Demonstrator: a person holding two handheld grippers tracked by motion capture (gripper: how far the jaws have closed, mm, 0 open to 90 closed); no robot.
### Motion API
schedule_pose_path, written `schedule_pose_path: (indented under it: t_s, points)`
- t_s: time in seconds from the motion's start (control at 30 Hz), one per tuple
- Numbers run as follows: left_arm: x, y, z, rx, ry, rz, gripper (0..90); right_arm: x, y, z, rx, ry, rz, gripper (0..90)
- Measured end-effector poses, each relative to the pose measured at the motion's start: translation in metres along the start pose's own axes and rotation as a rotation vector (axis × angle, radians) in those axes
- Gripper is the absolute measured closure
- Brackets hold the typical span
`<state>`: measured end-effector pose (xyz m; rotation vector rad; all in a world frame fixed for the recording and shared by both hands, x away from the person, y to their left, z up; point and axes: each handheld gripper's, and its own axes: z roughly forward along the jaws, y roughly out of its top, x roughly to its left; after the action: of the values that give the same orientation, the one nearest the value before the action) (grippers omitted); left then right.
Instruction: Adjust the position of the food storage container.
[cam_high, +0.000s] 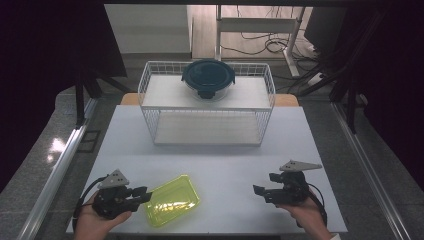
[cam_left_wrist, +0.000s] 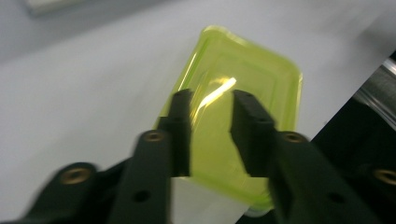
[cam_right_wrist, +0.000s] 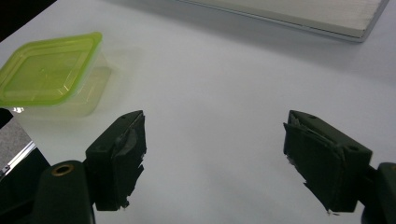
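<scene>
Two black hand-held grippers, left gripper (cam_high: 131, 195) and right gripper (cam_high: 265, 192), each topped by a grey three-cornered plate; brass-coloured screws in the arms, black cables trailing, worn pads (cam_right_wrist: 128, 154).

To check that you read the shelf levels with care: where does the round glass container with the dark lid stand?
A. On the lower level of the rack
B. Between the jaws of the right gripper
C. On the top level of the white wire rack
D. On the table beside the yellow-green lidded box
C: the round glass container stands on the upper shelf of the white wire rack, with the lower level bare beneath it.
</scene>
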<state>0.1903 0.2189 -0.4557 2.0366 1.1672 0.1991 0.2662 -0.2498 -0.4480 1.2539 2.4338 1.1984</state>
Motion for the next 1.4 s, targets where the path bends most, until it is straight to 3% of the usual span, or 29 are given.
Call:
schedule_pose_path:
  t_s: [0.17,0.4,0.77,0.9,1.4]
  points:
    - [0.001,-0.014,0.002,0.069,0.035,-0.015,86.0,0.000,0.000,-0.001,-0.001,0.003,0.000,21.4]
    - [-0.002,-0.030,0.009,0.150,0.110,-0.015,89.8,0.002,-0.001,0.000,0.006,0.001,-0.011,21.3]
    - [-0.001,-0.039,0.019,0.221,0.106,-0.042,89.8,0.002,-0.001,0.001,0.012,0.000,-0.008,21.4]
    - [0.001,-0.040,0.016,0.212,0.103,-0.060,89.9,0.001,-0.001,0.000,0.013,-0.002,-0.002,21.4]
    - [-0.006,-0.040,0.035,0.275,0.061,-0.047,90.0,-0.002,-0.001,-0.001,0.007,-0.010,0.009,21.4]
